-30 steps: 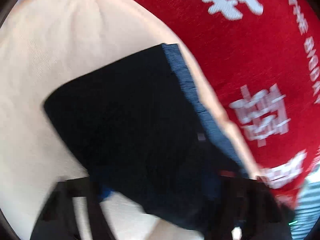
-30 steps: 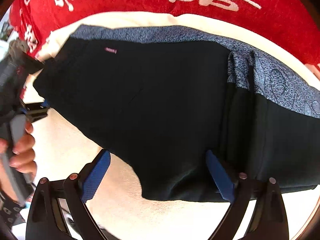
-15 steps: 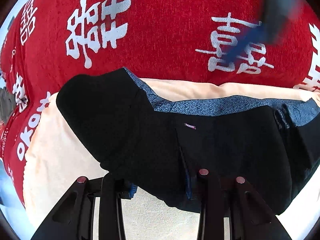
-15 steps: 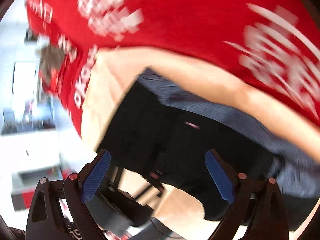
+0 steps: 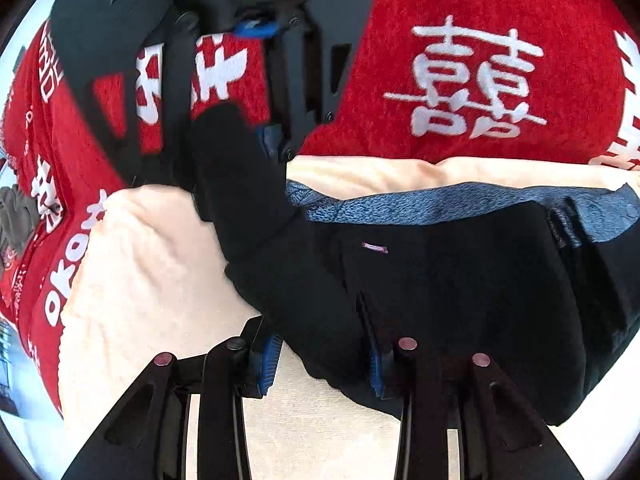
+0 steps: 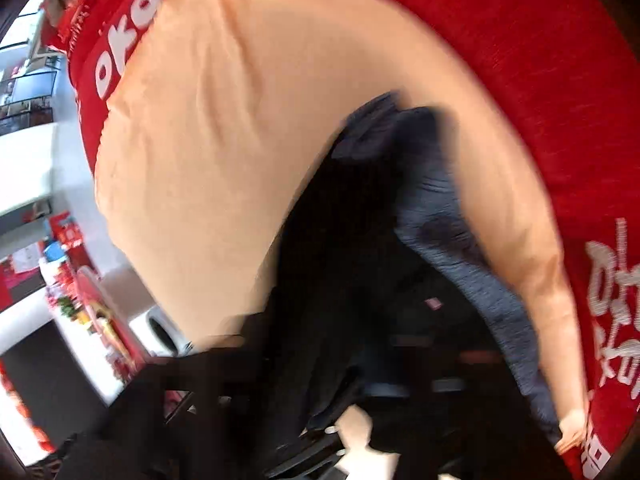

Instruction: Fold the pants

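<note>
Where it lies: on the cream blanket (image 5: pixel 152 272), itself spread over a red blanket (image 5: pixel 460 32) with white characters, the black pants (image 5: pixel 460 292) lie partly folded, the grey-blue patterned waistband (image 5: pixel 440 204) along the far edge.
Long axis: in the left wrist view the pants run left to right across the frame, so the fold still open lies along that line.
Left tongs: the left tongs (image 5: pixel 320 360) sit at the near hem, blue pads either side of the dark cloth and, by my reading, clenched on it.
Right tongs: the right tongs (image 5: pixel 256 136) come in from the far left and pinch the raised left end of the pants, lifted clear of the cream blanket; its own view is too blurred to confirm the bite.
Which is nearer: the right tongs hold the free end; the left tongs anchor the near edge at mid-length.
Next move, as I judge it: carry the raised end rightward over the body toward the waistband side.
Risk: a thin pinch may slip and the flap land crooked.
</note>
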Tool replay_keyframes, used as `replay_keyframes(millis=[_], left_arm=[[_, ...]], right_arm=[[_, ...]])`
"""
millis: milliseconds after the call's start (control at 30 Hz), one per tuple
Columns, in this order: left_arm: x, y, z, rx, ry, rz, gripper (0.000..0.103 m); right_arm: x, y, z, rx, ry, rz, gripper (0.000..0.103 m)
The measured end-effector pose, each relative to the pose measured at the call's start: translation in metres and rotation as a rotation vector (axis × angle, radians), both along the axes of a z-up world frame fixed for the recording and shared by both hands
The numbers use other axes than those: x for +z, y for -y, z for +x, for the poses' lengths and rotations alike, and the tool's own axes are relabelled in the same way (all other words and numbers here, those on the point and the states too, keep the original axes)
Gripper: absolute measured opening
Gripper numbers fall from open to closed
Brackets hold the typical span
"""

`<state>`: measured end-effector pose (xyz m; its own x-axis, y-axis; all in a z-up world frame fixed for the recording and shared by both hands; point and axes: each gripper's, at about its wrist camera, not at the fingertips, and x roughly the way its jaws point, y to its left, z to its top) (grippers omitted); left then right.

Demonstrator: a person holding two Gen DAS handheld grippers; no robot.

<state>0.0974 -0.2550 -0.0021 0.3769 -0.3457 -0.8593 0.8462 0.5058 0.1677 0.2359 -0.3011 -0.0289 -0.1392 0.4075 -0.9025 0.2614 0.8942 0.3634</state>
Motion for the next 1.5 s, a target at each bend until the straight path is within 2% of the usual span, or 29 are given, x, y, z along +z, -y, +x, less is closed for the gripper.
replay_keyframes(millis=[133, 267, 433, 600, 767, 900, 1067, 1133, 1167, 1267, 1300, 1367, 1433, 1500], left_arm=[[0.029, 0.007, -0.024, -0.082, 0.035, -0.04, 0.037], [0.062, 0.017, -0.048, -0.142, 0.007, -0.11, 0.037], [0.096, 0.045, -0.094, -0.25, -0.052, -0.178, 0.037], [0.109, 0.08, -0.168, -0.405, -0.074, -0.178, 0.037], [0.082, 0.118, -0.249, -0.549, -0.079, -0.093, 0.037], [0.039, 0.137, -0.287, -0.604, -0.071, 0.001, 0.037], [0.005, 0.137, -0.312, -0.636, -0.049, 0.09, 0.037], [-0.003, 0.134, -0.316, -0.65, -0.045, 0.113, 0.045], [-0.002, 0.132, -0.316, -0.657, -0.053, 0.116, 0.051], [0.007, 0.128, -0.316, -0.669, -0.06, 0.125, 0.053], [0.011, 0.125, -0.313, -0.668, -0.074, 0.127, 0.066], [0.022, 0.118, -0.304, -0.65, -0.103, 0.111, 0.078], [0.035, 0.11, -0.292, -0.634, -0.135, 0.098, 0.078], [0.044, 0.103, -0.277, -0.596, -0.135, 0.1, 0.078]], right_arm=[[0.034, 0.026, -0.039, -0.105, 0.141, 0.066, 0.02], [0.064, 0.069, -0.097, -0.311, 0.268, 0.167, 0.02], [0.1, 0.114, -0.196, -0.523, 0.444, 0.201, 0.02], [0.114, 0.158, -0.305, -0.714, 0.547, 0.202, 0.02], [0.082, 0.192, -0.4, -0.873, 0.525, 0.175, 0.022], [0.027, 0.21, -0.455, -0.973, 0.464, 0.159, 0.022], [-0.022, 0.213, -0.491, -1.035, 0.403, 0.162, 0.022], [-0.038, 0.208, -0.494, -1.05, 0.375, 0.169, 0.023], [-0.041, 0.206, -0.494, -1.052, 0.376, 0.168, 0.023], [-0.032, 0.202, -0.489, -1.018, 0.378, 0.105, 0.026], [-0.028, 0.2, -0.489, -1.007, 0.373, 0.088, 0.027], [-0.023, 0.192, -0.488, -0.995, 0.357, 0.052, 0.027], [-0.018, 0.184, -0.481, -0.974, 0.34, 0.003, 0.028], [-0.015, 0.176, -0.484, -0.955, 0.313, -0.055, 0.035]])
